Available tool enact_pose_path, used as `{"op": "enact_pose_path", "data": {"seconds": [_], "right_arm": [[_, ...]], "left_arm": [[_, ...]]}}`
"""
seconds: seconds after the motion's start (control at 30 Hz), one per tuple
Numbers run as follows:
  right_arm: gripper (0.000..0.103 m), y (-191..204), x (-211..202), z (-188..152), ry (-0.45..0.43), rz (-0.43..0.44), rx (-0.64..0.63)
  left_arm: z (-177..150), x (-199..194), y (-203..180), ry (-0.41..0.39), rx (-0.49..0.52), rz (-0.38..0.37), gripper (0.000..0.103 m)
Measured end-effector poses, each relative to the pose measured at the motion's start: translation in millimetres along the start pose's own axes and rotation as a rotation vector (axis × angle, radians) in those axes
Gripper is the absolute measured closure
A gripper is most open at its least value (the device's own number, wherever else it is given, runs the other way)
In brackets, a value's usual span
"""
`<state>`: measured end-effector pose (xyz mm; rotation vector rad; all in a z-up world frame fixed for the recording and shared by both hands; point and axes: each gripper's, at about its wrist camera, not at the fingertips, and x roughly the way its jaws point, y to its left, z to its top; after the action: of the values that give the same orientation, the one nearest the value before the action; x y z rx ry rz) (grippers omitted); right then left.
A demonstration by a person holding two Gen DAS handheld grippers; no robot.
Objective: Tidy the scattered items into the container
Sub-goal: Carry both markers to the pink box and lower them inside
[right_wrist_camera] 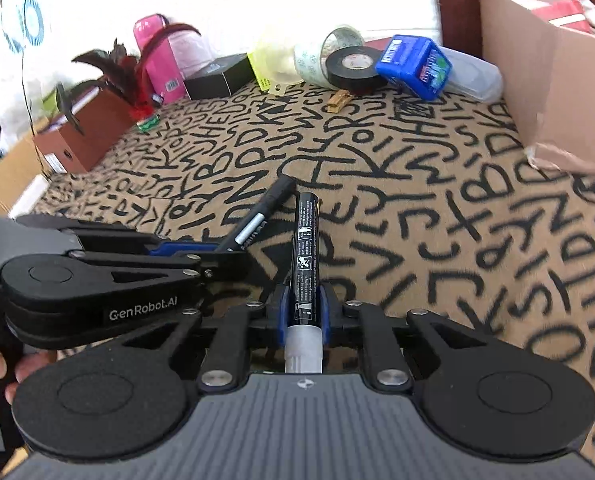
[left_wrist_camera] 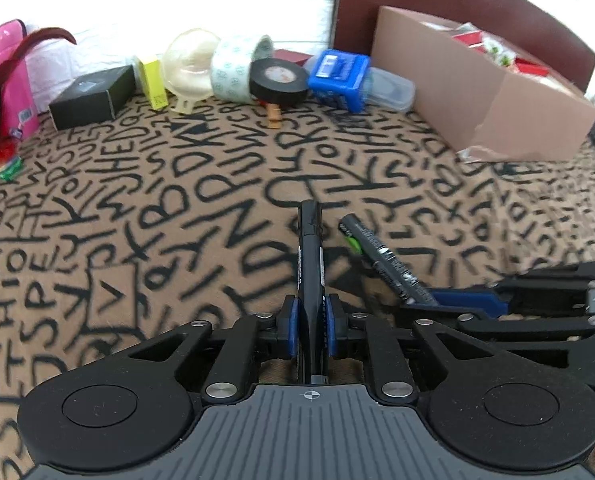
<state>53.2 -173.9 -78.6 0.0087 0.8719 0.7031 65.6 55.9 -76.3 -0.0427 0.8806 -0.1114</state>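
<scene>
Cardboard box [left_wrist_camera: 449, 92], open-topped, at two o'clock in the left wrist view, on a letter-patterned surface [left_wrist_camera: 157, 208]; red and white packets show above its rim, not identifiable. Left gripper [left_wrist_camera: 312, 320]: jaws clamped on a black marker [left_wrist_camera: 310, 256], its long axis along the fingers, the free end pointing to twelve o'clock. Right gripper [right_wrist_camera: 303, 308]: jaws gripping a second marker [right_wrist_camera: 306, 240] with a grey end, long axis likewise along the fingers, pointing to twelve o'clock, toward the far clutter. Both markers sit above the surface, near each other, well apart from the box. Clutter at twelve o'clock: black tape roll [left_wrist_camera: 279, 82], clear tape roll [left_wrist_camera: 237, 68], blue pack [left_wrist_camera: 337, 76], black box [left_wrist_camera: 93, 96].
</scene>
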Motion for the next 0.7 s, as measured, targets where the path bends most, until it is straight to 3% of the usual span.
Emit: {"op": "enact_pose_path", "data": {"seconds": [0.3,0.7], "right_arm": [[0.085,-22.6,-54.2,4.9,-0.126,-0.011,0.032],[0.085,-82.0,-124.9,62.8,-0.353,-0.098,0.042]], "left_arm": [[26.6,-23.7,-41.9,-0.073,0.069,-0.055,0.094],[122.1,-40.9,-123.7,-0.249,0.173,-0.144,0.093]]}}
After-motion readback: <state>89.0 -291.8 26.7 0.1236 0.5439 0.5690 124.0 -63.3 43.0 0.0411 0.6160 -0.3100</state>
